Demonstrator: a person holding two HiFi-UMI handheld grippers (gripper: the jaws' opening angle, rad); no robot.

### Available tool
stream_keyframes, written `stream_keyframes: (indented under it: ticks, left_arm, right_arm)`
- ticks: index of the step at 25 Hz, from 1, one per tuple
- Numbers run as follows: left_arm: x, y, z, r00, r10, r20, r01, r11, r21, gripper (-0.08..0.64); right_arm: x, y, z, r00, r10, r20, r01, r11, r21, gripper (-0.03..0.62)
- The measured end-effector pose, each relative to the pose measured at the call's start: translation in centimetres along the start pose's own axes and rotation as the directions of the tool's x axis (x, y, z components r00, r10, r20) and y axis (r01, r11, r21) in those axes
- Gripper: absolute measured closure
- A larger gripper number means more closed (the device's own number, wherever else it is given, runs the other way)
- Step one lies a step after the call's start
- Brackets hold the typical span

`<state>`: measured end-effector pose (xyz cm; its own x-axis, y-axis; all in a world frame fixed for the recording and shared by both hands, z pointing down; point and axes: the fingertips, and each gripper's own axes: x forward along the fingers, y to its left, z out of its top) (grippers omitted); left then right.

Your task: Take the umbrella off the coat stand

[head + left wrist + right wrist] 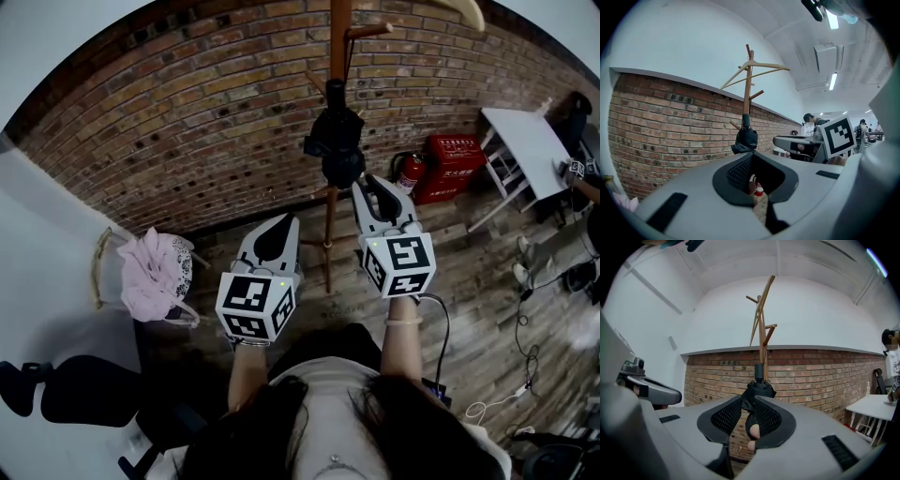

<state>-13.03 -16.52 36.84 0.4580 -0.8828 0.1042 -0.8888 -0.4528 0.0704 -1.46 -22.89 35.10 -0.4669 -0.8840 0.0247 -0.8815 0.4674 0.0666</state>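
A black folded umbrella (335,141) hangs on the wooden coat stand (339,37) in front of the brick wall. My right gripper (368,183) is raised to the umbrella's lower end, just right of it. In the right gripper view the jaws stand a little apart (749,399), with the umbrella (759,387) and its dark fabric showing in the gap; no pad visibly presses on it. My left gripper (286,223) is lower and to the left, short of the stand, its tips together and empty (749,157). In the left gripper view the umbrella (746,138) hangs ahead on the stand (747,93).
A pink bag in a basket (155,272) sits on the floor at left. A red fire-extinguisher box (455,164) and an extinguisher (408,173) stand by the wall, right of the stand. At right are a white table (525,141), floor cables (525,361) and a person's legs.
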Motion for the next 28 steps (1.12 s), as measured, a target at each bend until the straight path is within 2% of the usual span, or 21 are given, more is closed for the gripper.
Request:
stream_keyframes:
  ticks: [20,28]
  left_arm:
    - [2.9,0.9,0.9,1.0,0.024,-0.017,-0.024,1.0,0.01,0.551]
    - [4.9,1.2,0.9,0.999,0.034,-0.03,-0.034,0.999,0.002,0.551]
  right_arm:
    - [3.9,-0.8,-1.5,0.996,0.058,-0.062,-0.058,0.998,-0.007,0.37]
    - [5.8,-2.0,-2.6,0.993,0.077,-0.092,-0.076,0.997,0.014,0.342]
